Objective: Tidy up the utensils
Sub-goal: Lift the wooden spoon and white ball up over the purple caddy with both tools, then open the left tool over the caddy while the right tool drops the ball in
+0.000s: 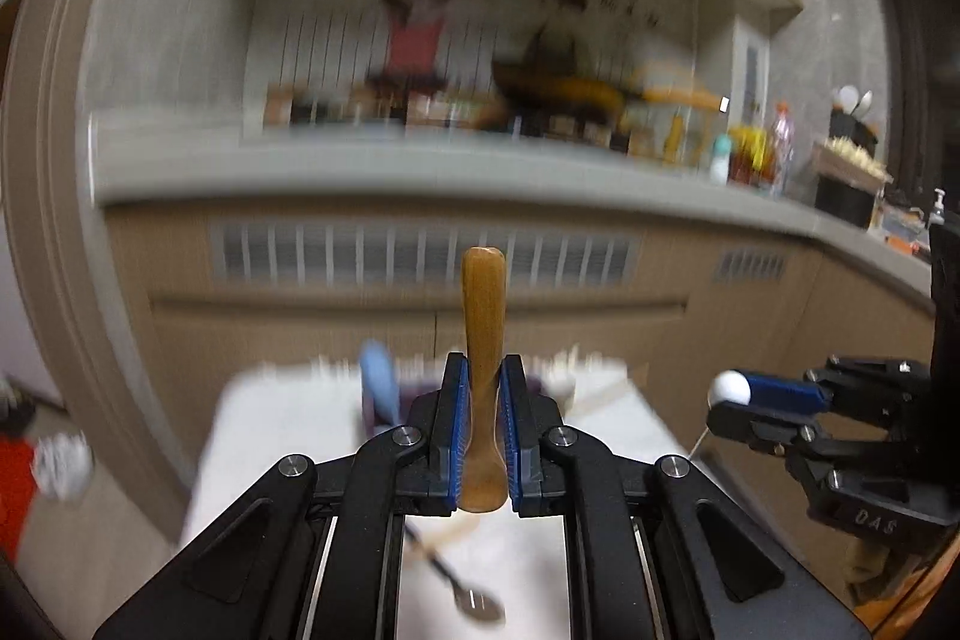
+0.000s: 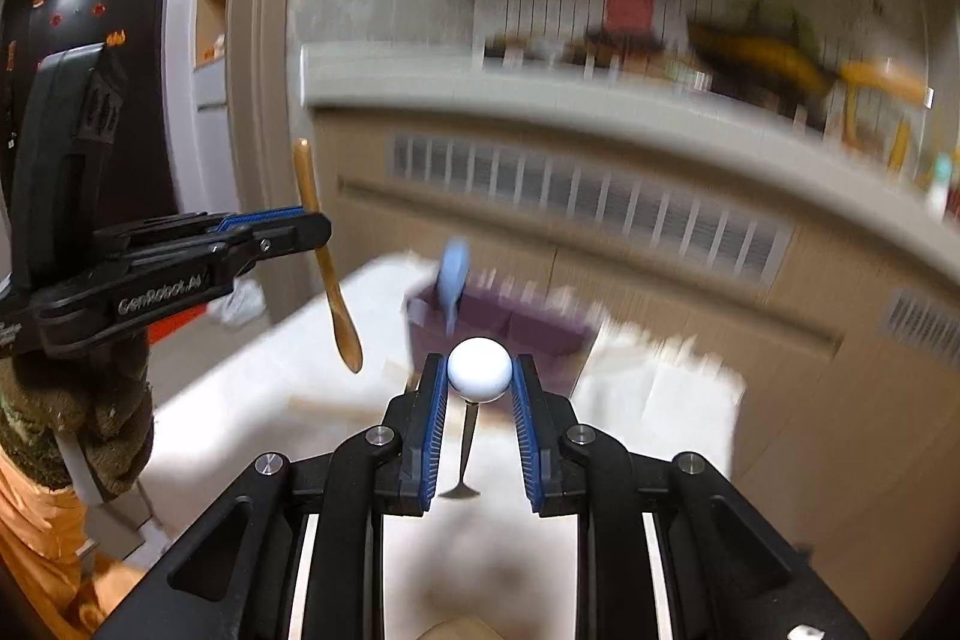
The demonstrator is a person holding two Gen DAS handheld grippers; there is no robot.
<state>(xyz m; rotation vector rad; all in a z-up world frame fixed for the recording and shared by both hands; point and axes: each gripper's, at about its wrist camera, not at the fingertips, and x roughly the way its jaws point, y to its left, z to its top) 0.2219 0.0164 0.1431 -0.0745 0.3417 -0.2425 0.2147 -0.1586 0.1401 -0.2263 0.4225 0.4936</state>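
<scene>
Two utensils held aloft above a white-covered surface (image 2: pixel 660 400). The left hand-held gripper (image 1: pixel 485 418) pinches a wooden spoon (image 1: pixel 482 340) at its narrow neck, handle end up and bowl hanging below the blue pads (image 1: pixel 457 424); the right wrist view shows it slightly tilted. The right hand-held gripper (image 2: pixel 479 394) is closed on the white ball end (image 2: pixel 479 369) of a thin metal spoon (image 2: pixel 465 460), whose stem and small bowl dangle beneath. The wooden spoon is probably light, stiff and fairly grippy, so the neck grasp should hold; the metal spoon is likely slick, and a round ball clamped between flat pads may let it swing or rotate. Ahead, near the far edge of the surface, stands a purple divided holder (image 2: pixel 510 322) with a pale blue utensil (image 2: pixel 451 274) already upright in it, the probable destination. Another metal spoon (image 1: pixel 474 601) and what look like wooden sticks (image 2: pixel 336 407) lie loose on the surface below. The blue utensil and the holder's partitions may obstruct insertion, and the two grippers, near each other, could collide. Motion blur hides finer detail.
</scene>
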